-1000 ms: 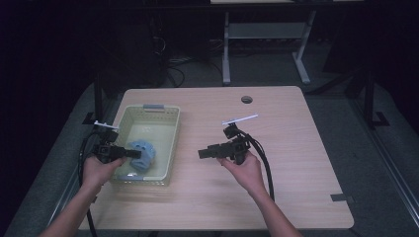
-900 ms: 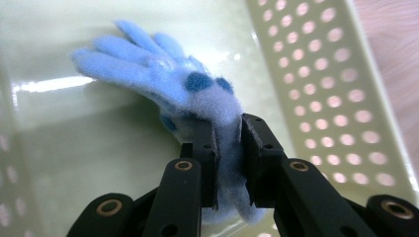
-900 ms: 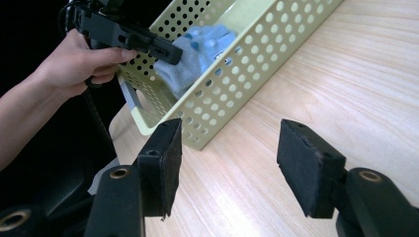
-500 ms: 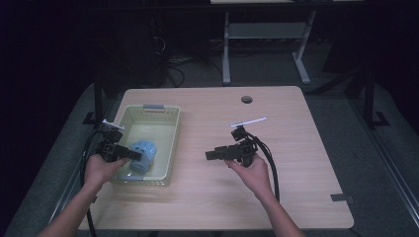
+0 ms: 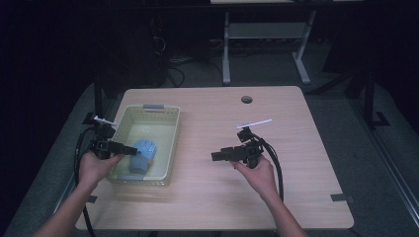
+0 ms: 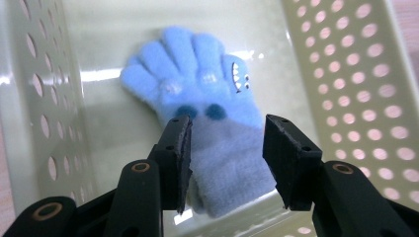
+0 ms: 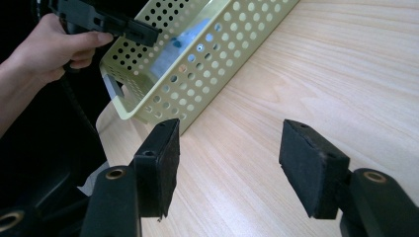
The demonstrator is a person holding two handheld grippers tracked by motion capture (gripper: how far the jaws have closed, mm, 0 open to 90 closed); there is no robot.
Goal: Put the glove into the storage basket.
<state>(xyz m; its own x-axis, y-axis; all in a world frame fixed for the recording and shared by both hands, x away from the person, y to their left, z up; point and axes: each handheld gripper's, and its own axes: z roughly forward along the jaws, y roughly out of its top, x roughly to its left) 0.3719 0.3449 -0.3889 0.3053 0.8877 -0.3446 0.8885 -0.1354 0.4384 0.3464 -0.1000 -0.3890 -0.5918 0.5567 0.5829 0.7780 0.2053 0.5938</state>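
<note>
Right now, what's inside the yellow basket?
One blue fuzzy glove with a monster face lies flat on the floor of the perforated basket. The left gripper hovers open over its cuff. Whatever lies beneath the glove is covered.

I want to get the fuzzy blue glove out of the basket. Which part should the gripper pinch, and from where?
Probably the grey cuff of the blue glove. It lies flat on the floor of the basket, cuff end toward the left gripper, whose open jaws already stand either side of it. Come down from above, since the basket's walls block the sides.
</note>
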